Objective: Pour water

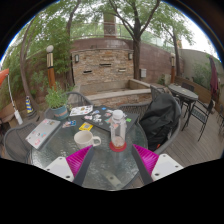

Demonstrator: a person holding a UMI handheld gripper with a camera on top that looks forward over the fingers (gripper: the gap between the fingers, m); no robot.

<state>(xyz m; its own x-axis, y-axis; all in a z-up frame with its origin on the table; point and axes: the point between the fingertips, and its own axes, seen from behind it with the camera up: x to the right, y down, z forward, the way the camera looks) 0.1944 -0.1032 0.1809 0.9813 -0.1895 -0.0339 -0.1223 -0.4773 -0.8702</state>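
While a stone wall (103,65) and trees stand behind, the round glass table (40,150) carries a bottle (118,130), upright just ahead of the wide-open jaws, with a white cup (85,139) beside it, nothing gripped.
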